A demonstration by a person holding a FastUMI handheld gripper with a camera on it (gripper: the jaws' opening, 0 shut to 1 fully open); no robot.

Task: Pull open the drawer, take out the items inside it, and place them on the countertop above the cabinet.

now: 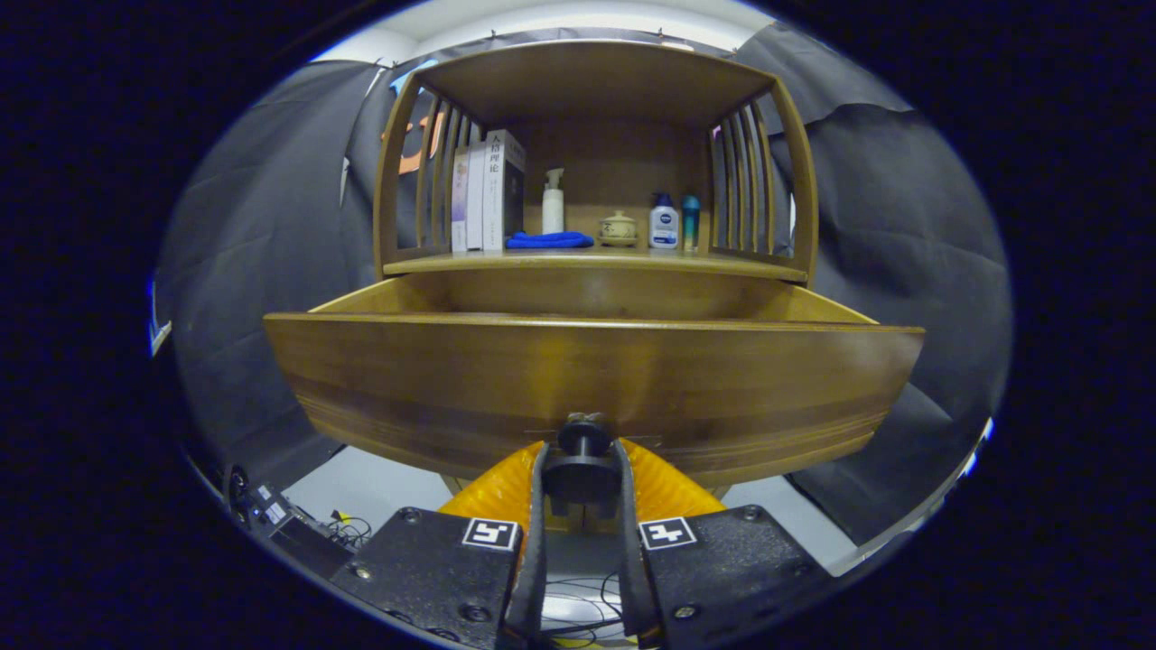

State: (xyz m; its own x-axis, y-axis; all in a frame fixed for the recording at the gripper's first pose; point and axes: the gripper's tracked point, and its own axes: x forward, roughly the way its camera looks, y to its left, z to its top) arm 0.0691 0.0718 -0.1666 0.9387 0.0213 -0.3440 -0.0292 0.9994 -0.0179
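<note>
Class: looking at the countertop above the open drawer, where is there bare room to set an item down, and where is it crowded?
Bare wood runs along the countertop's front edge, ahead of everything. The back row is crowded: books, blue cloth, pump bottle, lidded pot, two bottles. The tool is shut on the drawer knob.

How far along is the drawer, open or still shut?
Open. The drawer stands well out from under the countertop, and the gripper is closed on its knob.

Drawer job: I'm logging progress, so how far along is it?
Done: the drawer is pulled out from under the countertop. In hand: the gripper is shut on the drawer knob. Left: taking items out; the drawer's inside is hidden from here.
</note>
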